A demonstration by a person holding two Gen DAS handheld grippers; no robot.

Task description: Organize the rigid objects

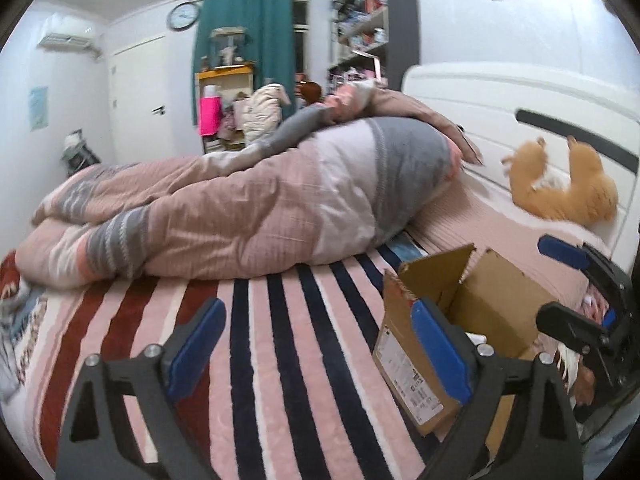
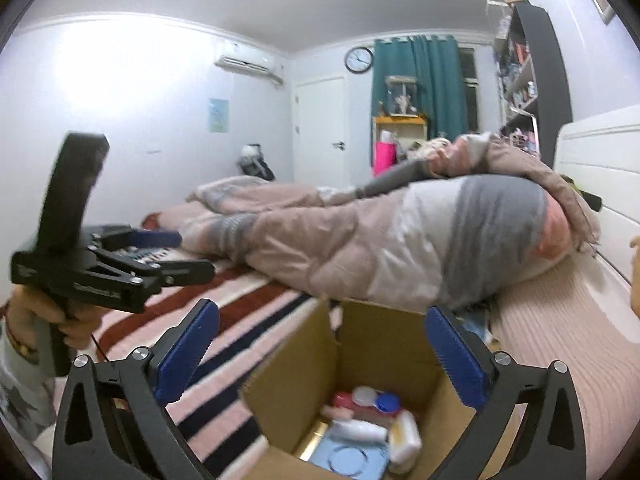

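Note:
An open cardboard box (image 2: 360, 344) stands on the striped bedspread (image 1: 256, 352). In the right wrist view it holds several small items: white bottles (image 2: 404, 436), a blue round case (image 2: 348, 460) and a pink item (image 2: 344, 400). My right gripper (image 2: 320, 352) is open and empty, just above the box opening. My left gripper (image 1: 320, 344) is open and empty over the bedspread, left of the box (image 1: 440, 320). The right gripper also shows at the right edge of the left wrist view (image 1: 576, 280), and the left one at the left of the right wrist view (image 2: 180, 256).
A rolled pink and grey duvet (image 1: 248, 208) lies across the bed behind the box. An orange plush toy (image 1: 560, 184) leans on the white headboard (image 1: 480, 96). Shelves, a teal curtain and a door stand at the far wall.

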